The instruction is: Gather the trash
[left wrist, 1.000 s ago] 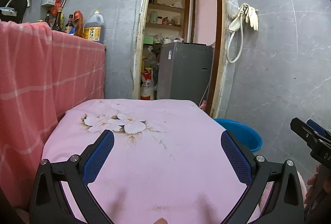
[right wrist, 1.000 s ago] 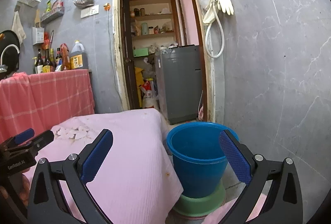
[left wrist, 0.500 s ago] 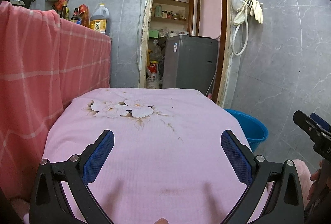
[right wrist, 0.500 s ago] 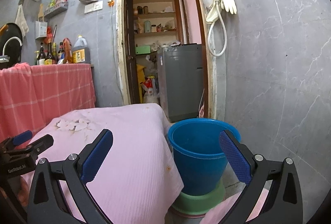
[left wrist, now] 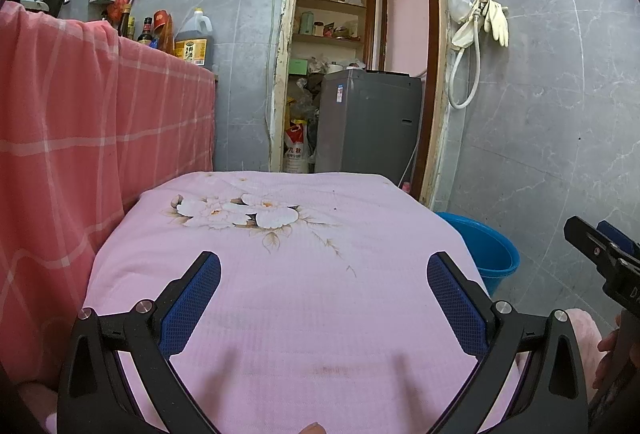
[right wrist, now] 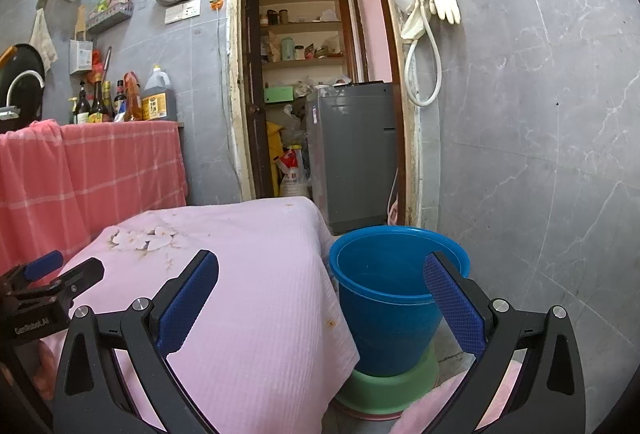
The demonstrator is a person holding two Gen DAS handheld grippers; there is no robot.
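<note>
A blue bucket (right wrist: pixel 390 298) stands on a green basin (right wrist: pixel 386 388) on the floor, right of a table under a pink flowered cloth (left wrist: pixel 304 274). The same blue bucket (left wrist: pixel 486 250) peeks out past the table's right edge in the left wrist view. My left gripper (left wrist: pixel 323 302) hovers open over the pink cloth with nothing between its blue pads. My right gripper (right wrist: pixel 320 304) is open too, spanning the table's right edge and the bucket. No loose trash shows on the cloth. Each gripper appears at the side of the other's view.
A counter draped in a red checked cloth (left wrist: pixel 80 137) stands on the left, with bottles (right wrist: pixel 120 97) on top. Straight ahead an open doorway shows a grey appliance (left wrist: pixel 368 121) and shelves. Grey tiled wall with a hanging hose and gloves (right wrist: pixel 432 9) is on the right.
Both views tilted slightly: the left wrist view rose and shows more of the counter and wall. The right gripper drifted a little nearer the bucket. Both stayed open.
</note>
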